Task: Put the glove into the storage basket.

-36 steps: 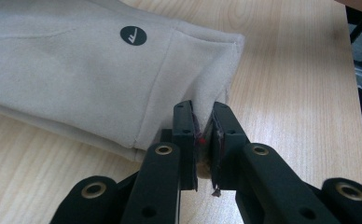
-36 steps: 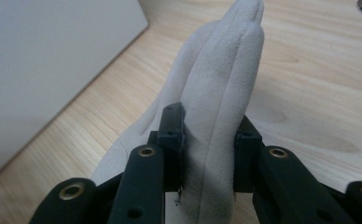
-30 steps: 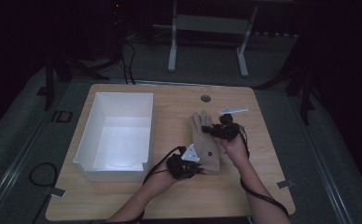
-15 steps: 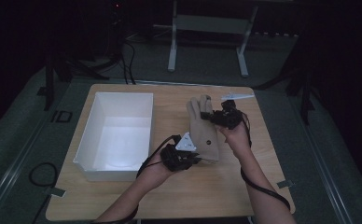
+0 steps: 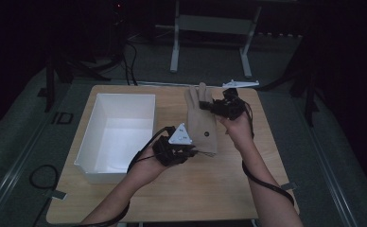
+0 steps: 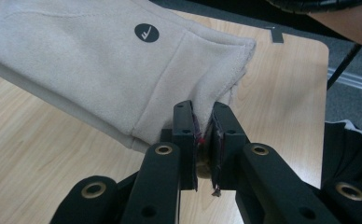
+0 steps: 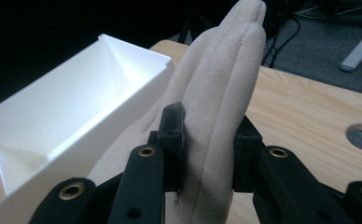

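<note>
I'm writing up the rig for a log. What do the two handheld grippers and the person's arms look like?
Both the left gripper and the right gripper are black, with flat jaws on arms studded with brass-ringed holes. Each carries a grey three-cornered plate on top and trails a black cable. The forearms are bare, with no sleeves in the frame.

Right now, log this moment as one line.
left gripper: shut on glove cuff | right gripper: shut on glove fingers | white bin: beside
</note>
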A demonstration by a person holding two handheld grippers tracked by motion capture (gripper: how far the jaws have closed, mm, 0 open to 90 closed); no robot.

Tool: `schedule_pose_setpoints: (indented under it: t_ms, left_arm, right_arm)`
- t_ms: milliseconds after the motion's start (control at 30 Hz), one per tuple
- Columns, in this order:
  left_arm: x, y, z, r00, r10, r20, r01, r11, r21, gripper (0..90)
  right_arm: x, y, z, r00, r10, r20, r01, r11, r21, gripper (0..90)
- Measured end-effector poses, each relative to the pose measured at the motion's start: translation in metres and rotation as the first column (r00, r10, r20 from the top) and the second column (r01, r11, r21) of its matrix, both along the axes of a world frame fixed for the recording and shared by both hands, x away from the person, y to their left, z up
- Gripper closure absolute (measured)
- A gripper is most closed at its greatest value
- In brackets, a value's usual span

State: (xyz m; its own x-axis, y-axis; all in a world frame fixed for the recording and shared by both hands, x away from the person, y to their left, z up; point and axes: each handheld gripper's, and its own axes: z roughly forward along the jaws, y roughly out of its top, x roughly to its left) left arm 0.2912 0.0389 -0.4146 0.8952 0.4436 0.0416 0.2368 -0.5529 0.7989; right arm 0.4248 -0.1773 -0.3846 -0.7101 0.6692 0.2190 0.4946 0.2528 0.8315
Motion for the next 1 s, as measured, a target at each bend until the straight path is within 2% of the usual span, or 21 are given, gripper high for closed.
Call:
schedule_pose_setpoints:
  t_ms: [333, 400, 433, 700, 800, 1000]
  left_arm:
    - [-0.004, 0.023, 0.008, 0.9994, 0.032, 0.016, -0.032, 0.9995, 0.003, 82.8]
    - [-0.004, 0.023, 0.008, 0.9994, 0.032, 0.016, -0.032, 0.9995, 0.003, 82.8]
    - [-0.005, 0.031, 0.010, 0.9989, 0.043, 0.019, -0.043, 0.9991, 0.007, 82.8]
    - [-0.010, 0.054, 0.015, 0.9966, 0.078, 0.026, -0.077, 0.9969, -0.013, 82.8]
    - [-0.010, 0.057, 0.015, 0.9963, 0.081, 0.027, -0.081, 0.9967, -0.010, 82.8]
    - [-0.017, 0.082, 0.014, 0.9921, 0.121, 0.034, -0.121, 0.9927, 0.002, 82.8]
  right_arm:
    - [0.003, 0.027, 0.012, 0.9995, 0.029, 0.015, -0.029, 1.000, 0.004, 71.2]
    - [0.003, 0.030, 0.013, 0.9993, 0.032, 0.017, -0.032, 0.999, 0.004, 71.2]
    - [0.003, 0.037, 0.015, 0.9990, 0.038, 0.021, -0.038, 0.999, 0.004, 71.2]
    - [0.005, 0.060, 0.025, 0.9971, 0.072, 0.027, -0.072, 0.997, 0.010, 71.2]
    - [0.006, 0.067, 0.026, 0.9960, 0.082, 0.035, -0.082, 0.997, 0.009, 71.2]
    - [0.005, 0.095, 0.030, 0.9925, 0.117, 0.035, -0.117, 0.993, 0.008, 71.2]
